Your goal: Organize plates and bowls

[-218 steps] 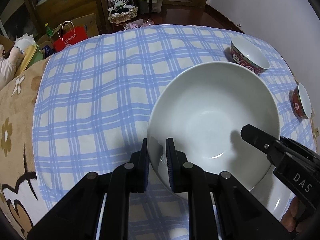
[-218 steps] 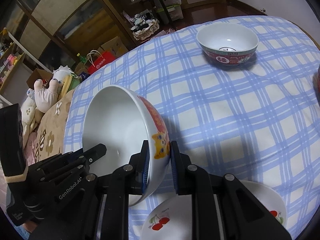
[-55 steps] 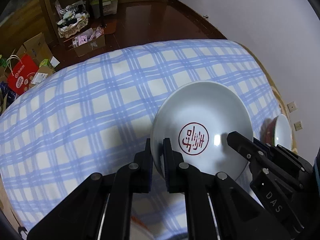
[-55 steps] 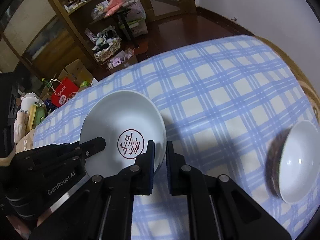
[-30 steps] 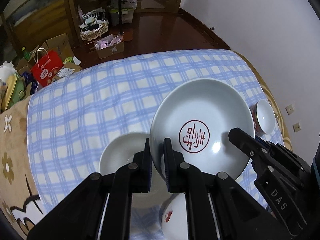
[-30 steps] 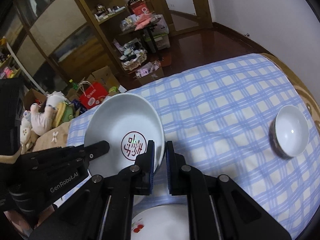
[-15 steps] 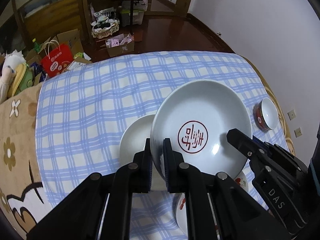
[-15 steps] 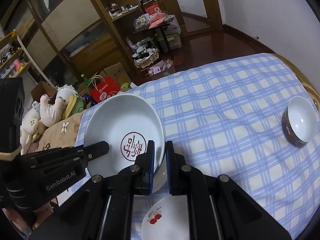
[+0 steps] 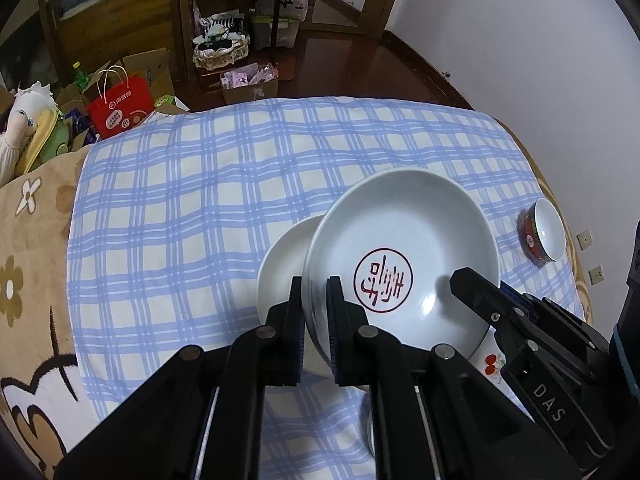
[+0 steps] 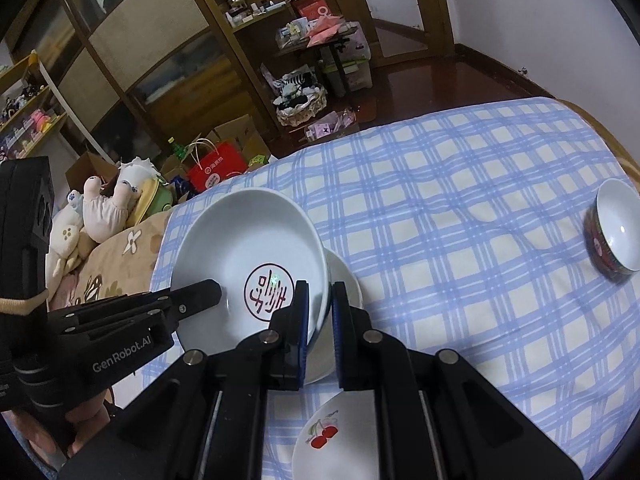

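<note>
I count one stamped bowl (image 9: 400, 256), one white bowl (image 9: 284, 256), one cherry plate (image 10: 340, 444), one red bowl (image 10: 614, 226). My left gripper (image 9: 314, 312) and right gripper (image 10: 318, 316) each pinch the stamped bowl's rim, above the white bowl on the table (image 9: 200, 200).

Both grippers are built in matte black plastic. Left gripper (image 9: 315, 316): silver round screws are set along the linkage arms, blue pads line the fingers (image 9: 295, 322). "GenRobot.AI" is printed in white on its body, seen at 9 o'clock in the right wrist view. Right gripper (image 10: 319, 316): same screws, "DAS" printed in white.
</note>
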Motion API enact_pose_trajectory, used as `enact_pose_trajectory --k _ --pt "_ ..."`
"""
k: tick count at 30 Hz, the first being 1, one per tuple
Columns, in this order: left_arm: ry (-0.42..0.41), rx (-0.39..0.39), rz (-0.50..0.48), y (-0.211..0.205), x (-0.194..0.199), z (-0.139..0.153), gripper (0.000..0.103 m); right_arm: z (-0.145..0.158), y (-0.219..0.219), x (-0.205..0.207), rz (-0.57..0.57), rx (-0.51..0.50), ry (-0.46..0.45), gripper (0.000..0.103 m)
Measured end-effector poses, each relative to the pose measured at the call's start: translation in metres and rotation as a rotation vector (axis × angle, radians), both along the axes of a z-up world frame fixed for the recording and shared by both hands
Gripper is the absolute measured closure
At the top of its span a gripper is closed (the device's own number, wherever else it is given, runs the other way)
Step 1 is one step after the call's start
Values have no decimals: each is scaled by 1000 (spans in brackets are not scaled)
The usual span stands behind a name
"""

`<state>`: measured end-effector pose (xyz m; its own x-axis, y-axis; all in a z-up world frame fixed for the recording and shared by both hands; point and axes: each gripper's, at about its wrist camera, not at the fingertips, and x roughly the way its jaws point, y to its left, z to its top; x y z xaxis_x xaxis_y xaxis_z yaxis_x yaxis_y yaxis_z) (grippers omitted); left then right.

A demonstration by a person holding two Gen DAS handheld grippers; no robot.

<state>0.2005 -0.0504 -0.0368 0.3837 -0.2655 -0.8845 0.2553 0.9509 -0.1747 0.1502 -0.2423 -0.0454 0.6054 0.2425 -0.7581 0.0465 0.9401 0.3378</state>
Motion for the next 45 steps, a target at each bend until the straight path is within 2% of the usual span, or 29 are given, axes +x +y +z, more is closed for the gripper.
enact_pose_trajectory --k 8,15,20,34,45 --pt "20 -55 26 17 -5 -20 93 -19 8 2 24 18 33 91" --pt "-12 -55 43 22 -8 -32 93 -26 18 3 39 -16 33 91" --pt "8 -47 31 18 -3 -44 93 -37 21 5 33 -52 53 91" --pt "32 -68 16 19 -5 -55 93 -39 25 3 27 -106 36 91" --pt "54 -89 14 22 0 -59 93 -46 23 4 33 -90 50 91"
